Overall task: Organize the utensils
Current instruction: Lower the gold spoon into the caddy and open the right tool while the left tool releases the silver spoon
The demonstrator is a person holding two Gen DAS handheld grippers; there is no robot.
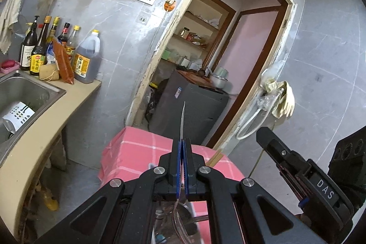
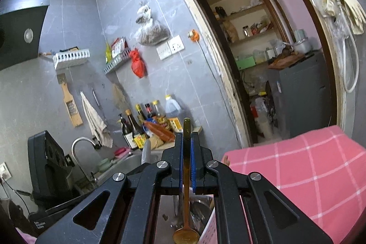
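Left gripper [image 1: 182, 145] is clamping its blue pads tight on a thin, clear plastic utensil [image 1: 183, 120] — it's showing edge-on, a pale curved sliver poking out past the fingertips, with the rest trailing back under the jaws. Can't tell if it's a spoon or a fork from this angle.

Right gripper [image 2: 187, 138] is pinching a golden metal spoon [image 2: 186, 221] by its slim handle. The handle tip is sticking out past the pads and the shiny oval bowl is hanging near the bottom edge, right over a metal cup [image 2: 201, 209] with other utensils in it.

Both are hovering by a table draped in a pink checked cloth [image 2: 297, 170], soft and a bit wrinkly.

The left view is catching the stainless sink [image 1: 27, 88] with a white perforated holder [image 1: 18, 114] lying inside, plus the glass sauce bottles [image 1: 41, 47] on the beige counter. The right view is instead showing the curved faucet [image 2: 80, 145], a wooden grater [image 2: 71, 104] on the grey tile wall, and the spoon's bowl. Each view is catching the other black gripper at its edge.
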